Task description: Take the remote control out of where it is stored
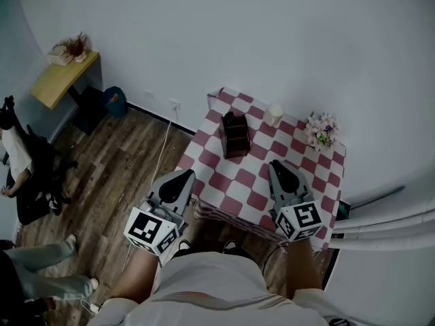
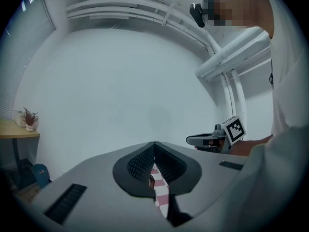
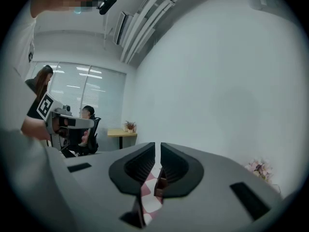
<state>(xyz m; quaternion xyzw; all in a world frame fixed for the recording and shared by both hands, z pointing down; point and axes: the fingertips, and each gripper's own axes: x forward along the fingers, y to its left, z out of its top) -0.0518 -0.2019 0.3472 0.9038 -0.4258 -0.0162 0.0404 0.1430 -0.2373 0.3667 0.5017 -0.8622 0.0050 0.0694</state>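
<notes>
Left gripper [image 1: 182, 176] and right gripper [image 1: 278, 166] both hang closed and empty, with the dark holder [image 1: 235, 134] standing ahead between them, slightly nearer the right.

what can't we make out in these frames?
- No remote control shows in any view. In the head view the dark holder is too small and dark to show its contents.
- Right gripper view: the shut right claw covers all but a brown sliver, probably the dark holder.
- Head view: the white object is too small to tell cup from candle.
</notes>
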